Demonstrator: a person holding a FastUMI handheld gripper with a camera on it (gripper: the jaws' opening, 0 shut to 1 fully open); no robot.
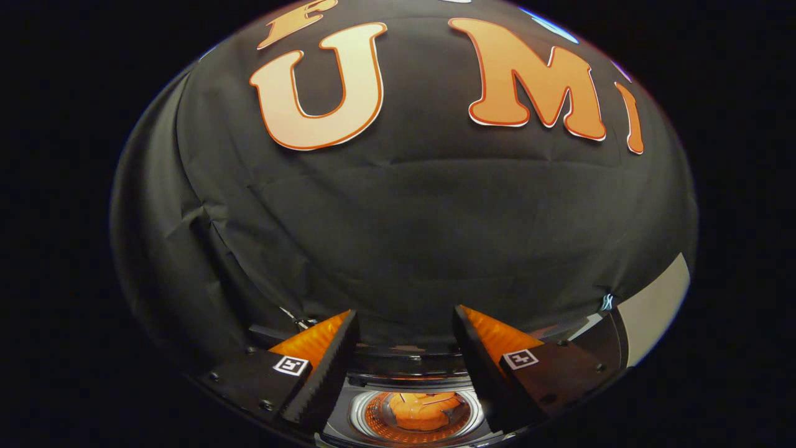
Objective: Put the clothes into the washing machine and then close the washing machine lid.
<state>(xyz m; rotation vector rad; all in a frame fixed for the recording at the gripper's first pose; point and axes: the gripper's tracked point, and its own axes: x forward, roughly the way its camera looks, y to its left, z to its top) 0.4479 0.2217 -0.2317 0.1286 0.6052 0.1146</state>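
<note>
My gripper [405, 314] is open, its two fingers spread wide with nothing between them. Below and between the fingers I look down into the washing machine's round drum opening [415, 415]. An orange piece of clothing [423, 410] lies bunched inside the drum. The machine's dark top rim [407, 367] runs just beyond the opening. The fingers hover above the machine and touch nothing. I cannot make out the lid.
The booth's black cloth wall [404, 236] hangs close behind the machine. A pale panel [656, 305] stands to the right of the right finger, beside a dark upright edge.
</note>
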